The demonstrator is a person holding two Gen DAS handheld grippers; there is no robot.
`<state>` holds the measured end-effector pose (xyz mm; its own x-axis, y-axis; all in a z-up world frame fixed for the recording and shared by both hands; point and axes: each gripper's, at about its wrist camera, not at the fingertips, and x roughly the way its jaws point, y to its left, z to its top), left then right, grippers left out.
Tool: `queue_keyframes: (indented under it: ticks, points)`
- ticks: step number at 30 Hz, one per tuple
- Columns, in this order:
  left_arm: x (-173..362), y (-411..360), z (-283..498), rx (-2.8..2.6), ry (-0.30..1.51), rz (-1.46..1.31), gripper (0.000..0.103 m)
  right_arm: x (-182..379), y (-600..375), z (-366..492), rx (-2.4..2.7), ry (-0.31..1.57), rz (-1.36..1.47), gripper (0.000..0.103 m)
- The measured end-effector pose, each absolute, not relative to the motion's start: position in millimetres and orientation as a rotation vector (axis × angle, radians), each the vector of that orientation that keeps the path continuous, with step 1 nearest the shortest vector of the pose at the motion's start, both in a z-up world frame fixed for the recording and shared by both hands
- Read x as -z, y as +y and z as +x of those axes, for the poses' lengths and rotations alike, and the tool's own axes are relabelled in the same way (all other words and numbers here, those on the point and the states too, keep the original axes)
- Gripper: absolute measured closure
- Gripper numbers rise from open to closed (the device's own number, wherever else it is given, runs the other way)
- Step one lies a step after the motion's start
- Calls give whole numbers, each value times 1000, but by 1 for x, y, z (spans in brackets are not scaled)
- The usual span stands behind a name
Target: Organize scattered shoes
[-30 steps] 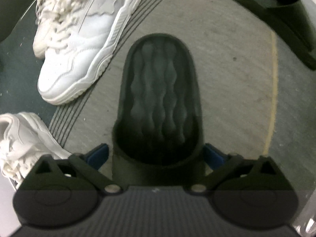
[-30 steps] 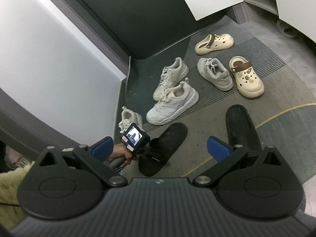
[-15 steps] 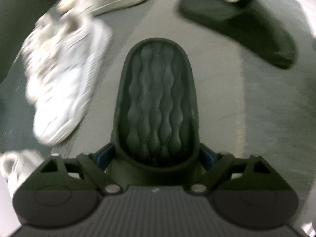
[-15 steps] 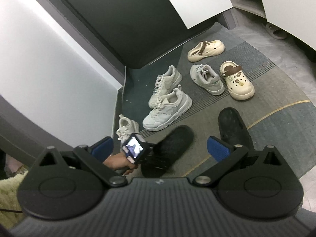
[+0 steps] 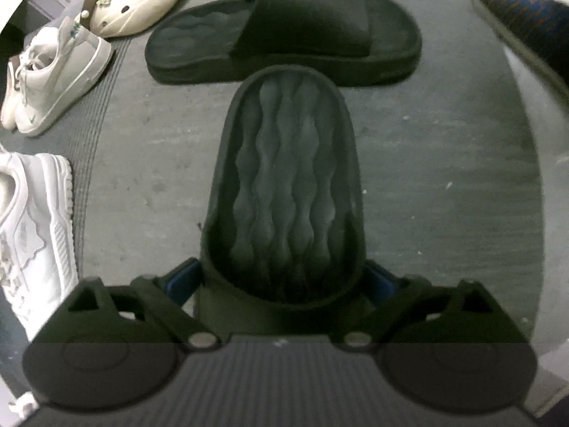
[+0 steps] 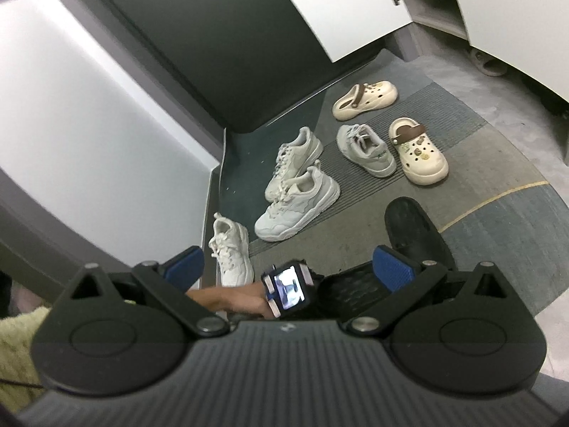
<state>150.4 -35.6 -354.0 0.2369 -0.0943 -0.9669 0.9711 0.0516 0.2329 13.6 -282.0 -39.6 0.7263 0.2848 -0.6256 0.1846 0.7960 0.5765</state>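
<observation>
The left claw [image 5: 282, 281] is clamped across the strap end of a black slide sandal [image 5: 284, 192] whose heel, at twelve o'clock, nearly meets its mate [image 5: 284, 32]; the empty right claw [image 6: 288, 267] gapes wide; a loose pinch could let the sandal twist free.

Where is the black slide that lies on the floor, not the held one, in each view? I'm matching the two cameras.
Left wrist: black slide on the floor, top centre, lying crosswise.
Right wrist: right of centre, partly behind the right fingers.
Shared landmark: cream clog with charms.
</observation>
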Motion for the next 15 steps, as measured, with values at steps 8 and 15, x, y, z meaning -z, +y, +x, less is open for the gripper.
queue_keyframes:
  ticks: [8, 15]
  points:
    - [295, -31, 136, 858, 1008, 968, 3, 35, -286, 5, -92, 727, 714, 0]
    - [212, -22, 106, 740, 1094, 732, 1, 32, -287, -7, -85, 685, 759, 0]
